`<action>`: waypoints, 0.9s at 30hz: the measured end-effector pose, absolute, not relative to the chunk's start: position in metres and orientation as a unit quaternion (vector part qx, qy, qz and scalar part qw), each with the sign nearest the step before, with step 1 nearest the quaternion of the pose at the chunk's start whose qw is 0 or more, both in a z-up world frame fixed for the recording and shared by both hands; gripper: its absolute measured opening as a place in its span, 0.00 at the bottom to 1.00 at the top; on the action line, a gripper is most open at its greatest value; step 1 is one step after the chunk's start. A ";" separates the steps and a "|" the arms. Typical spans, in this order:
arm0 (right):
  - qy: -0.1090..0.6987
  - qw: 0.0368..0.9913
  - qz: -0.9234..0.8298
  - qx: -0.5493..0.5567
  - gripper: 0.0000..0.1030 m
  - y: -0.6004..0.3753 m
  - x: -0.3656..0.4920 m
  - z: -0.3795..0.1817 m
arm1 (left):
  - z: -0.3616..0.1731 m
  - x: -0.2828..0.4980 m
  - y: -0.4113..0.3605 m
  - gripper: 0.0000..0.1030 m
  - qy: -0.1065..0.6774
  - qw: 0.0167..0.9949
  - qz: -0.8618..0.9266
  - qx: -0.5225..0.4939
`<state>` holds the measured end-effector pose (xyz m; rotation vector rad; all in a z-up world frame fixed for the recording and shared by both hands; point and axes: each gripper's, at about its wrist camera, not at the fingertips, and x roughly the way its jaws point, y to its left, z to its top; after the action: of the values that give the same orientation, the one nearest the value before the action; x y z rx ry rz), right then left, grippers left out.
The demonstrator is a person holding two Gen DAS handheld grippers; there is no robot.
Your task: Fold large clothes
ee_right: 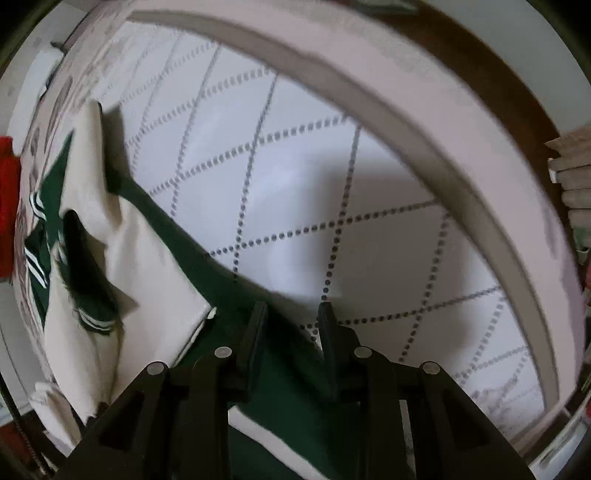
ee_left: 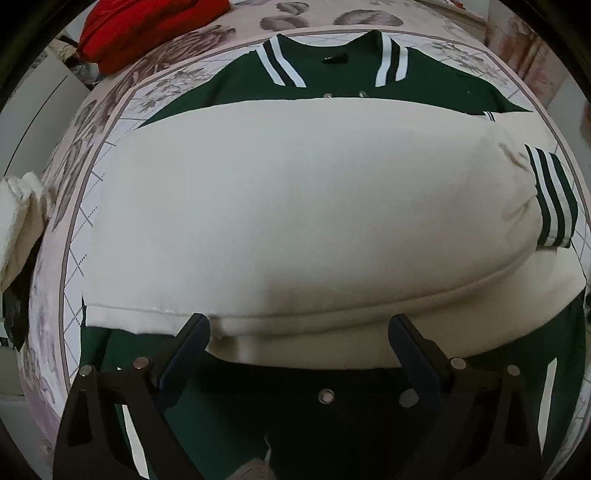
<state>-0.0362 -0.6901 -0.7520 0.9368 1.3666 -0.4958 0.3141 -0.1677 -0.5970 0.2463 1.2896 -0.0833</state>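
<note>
A dark green varsity jacket [ee_left: 236,88] with cream sleeves lies flat on the bed, collar with white stripes at the far side. A cream sleeve [ee_left: 288,206] is folded across the body, its striped green cuff [ee_left: 552,199] at the right. My left gripper [ee_left: 299,325] is open, fingers wide apart, just above the sleeve's near edge over the green hem. In the blurred right wrist view the jacket [ee_right: 122,258] lies at the left. My right gripper [ee_right: 291,306] is open with a narrow gap, over the jacket's green edge [ee_right: 280,369]; nothing shows between its fingertips.
The bed has a white quilted cover [ee_right: 332,184] with dotted diamond lines and a pink floral border [ee_right: 443,129]. A red cushion [ee_left: 147,26] lies at the far left. A cream towel-like cloth [ee_left: 18,221] hangs off the left edge.
</note>
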 end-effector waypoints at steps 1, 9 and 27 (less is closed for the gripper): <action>0.601 0.661 -0.194 0.404 0.47 -0.685 -0.033 -0.745 | -0.596 0.313 -0.168 0.97 0.599 0.792 -0.040 0.114; 0.695 0.631 -0.176 0.296 0.45 -0.668 -0.033 -0.772 | -0.591 0.290 -0.182 0.97 0.602 0.785 -0.068 0.126; 0.651 0.723 -0.134 0.186 0.39 -0.614 0.104 -0.751 | -0.627 0.275 -0.182 0.97 0.648 0.754 -0.064 0.088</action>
<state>0.1036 -0.6143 -0.7513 0.4099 1.4380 -0.2957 0.2749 -0.1822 -0.6271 0.1924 1.4145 -0.1402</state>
